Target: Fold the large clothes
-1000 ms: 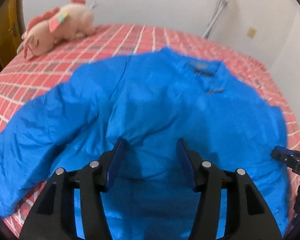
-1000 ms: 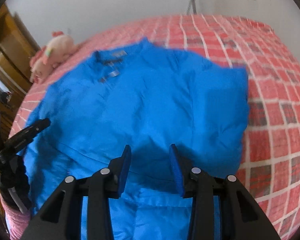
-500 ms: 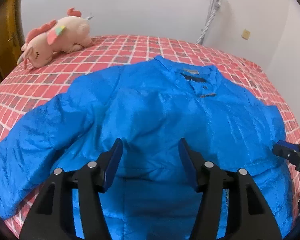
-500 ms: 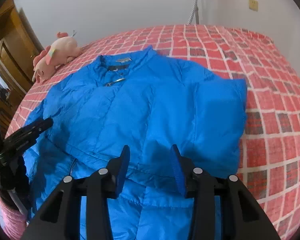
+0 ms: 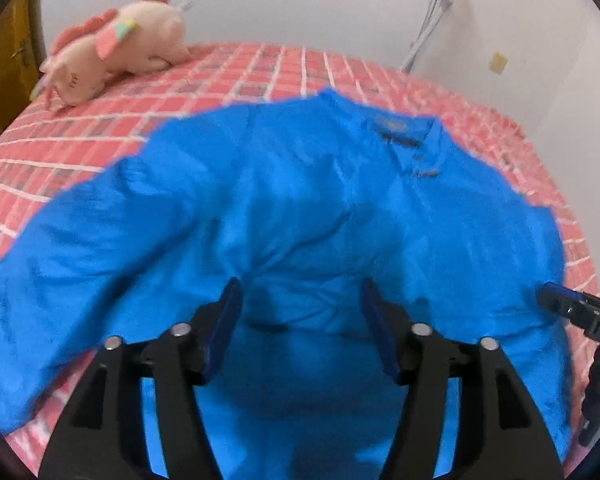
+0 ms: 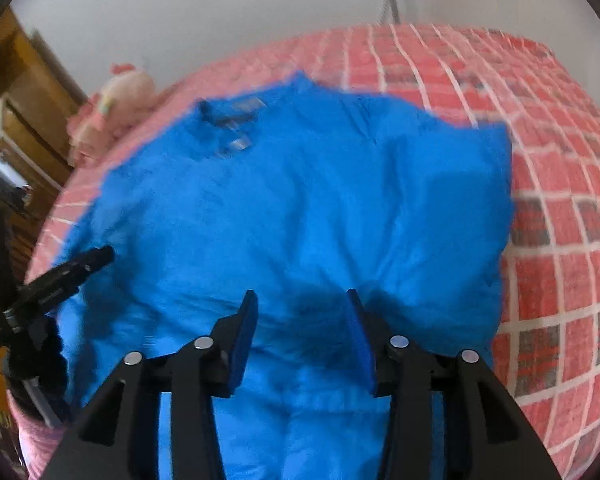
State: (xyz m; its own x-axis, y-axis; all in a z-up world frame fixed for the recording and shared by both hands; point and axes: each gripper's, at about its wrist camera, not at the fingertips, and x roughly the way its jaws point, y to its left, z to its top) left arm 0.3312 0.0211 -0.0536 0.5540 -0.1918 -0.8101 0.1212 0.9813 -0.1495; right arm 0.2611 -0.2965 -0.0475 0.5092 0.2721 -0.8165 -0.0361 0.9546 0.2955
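Observation:
A bright blue padded jacket [image 5: 320, 220] lies front up on the bed, collar [image 5: 396, 128] towards the far wall. Its one sleeve [image 5: 60, 280] stretches out to the left in the left wrist view. In the right wrist view the jacket [image 6: 300, 200] ends in a squared edge on the right. My left gripper [image 5: 302, 296] hovers over the lower body of the jacket, jaws opening, nothing between the pads. My right gripper [image 6: 302, 304] hangs over the hem area, its jaws opening too, with only cloth beneath them. Each gripper shows at the edge of the other's view.
The bed has a red checked cover [image 5: 80, 152]. A pink plush toy [image 5: 116, 48] lies at its far left corner. Wooden furniture [image 6: 24, 128] stands left of the bed. White walls close the back and right; a pale hose [image 5: 432, 20] hangs in the corner.
Both grippers' jaws stand wider apart than before. Both views have shifted slightly over the jacket and are now blurred. The jacket lies as it did.

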